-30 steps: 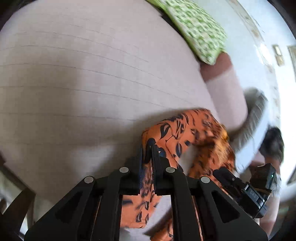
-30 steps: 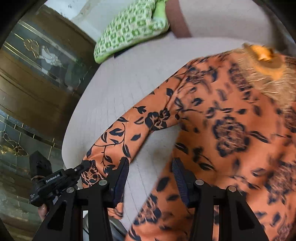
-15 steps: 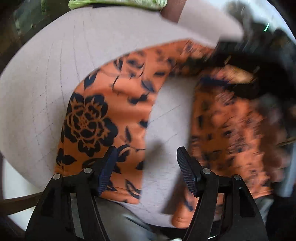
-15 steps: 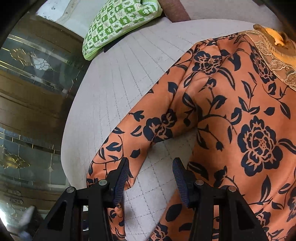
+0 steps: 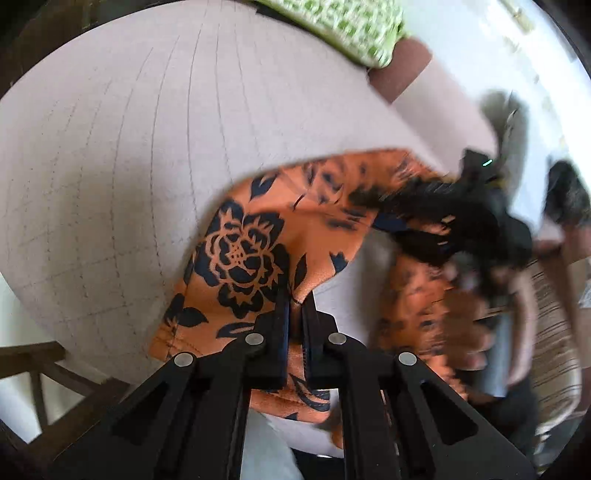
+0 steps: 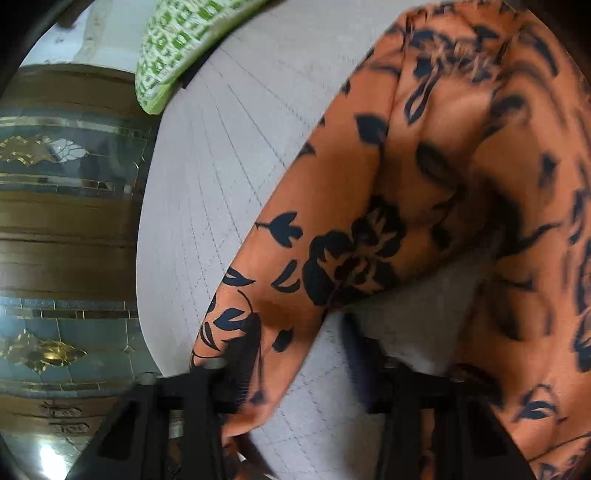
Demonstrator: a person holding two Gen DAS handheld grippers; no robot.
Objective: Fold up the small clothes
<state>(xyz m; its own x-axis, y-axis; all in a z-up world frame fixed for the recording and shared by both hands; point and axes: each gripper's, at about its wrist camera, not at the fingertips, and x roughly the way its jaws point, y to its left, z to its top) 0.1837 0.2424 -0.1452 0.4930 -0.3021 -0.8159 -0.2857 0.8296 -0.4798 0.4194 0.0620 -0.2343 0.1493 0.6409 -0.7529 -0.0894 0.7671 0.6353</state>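
Garment under inspection: an orange top (image 5: pixel 280 229) with black floral print, lying on a pale quilted surface (image 5: pixel 110 147) — possibly a bed or padded seat, not determinable. Part of the cloth is raised off that surface.

Left side: the left tool (image 5: pixel 294 306) is clenched on the sleeve (image 5: pixel 240 266) near its cuff end, the jaws pressed together with cloth pinched between them. A large printed rose sits just beyond the grip.

Centre: the sleeve runs from the cuff toward the body of the top, with bare quilting showing between sleeve and body. A green patterned cushion (image 5: pixel 343 26) lies at the far edge, well apart from the garment.

Right side: the right tool (image 6: pixel 299 354) stands released, jaws spread, its left finger (image 6: pixel 243 358) touching or just beside the sleeve (image 6: pixel 295 258) — blur prevents a firmer finding. No cloth is held.

Handling assessment: the fabric appears thin, light and limp, likely somewhat slippery; it will sag and crease rather than hold shape. Recommended hold points are hemmed edges — the cuff, the shoulder seam — where doubled cloth should resist slipping.
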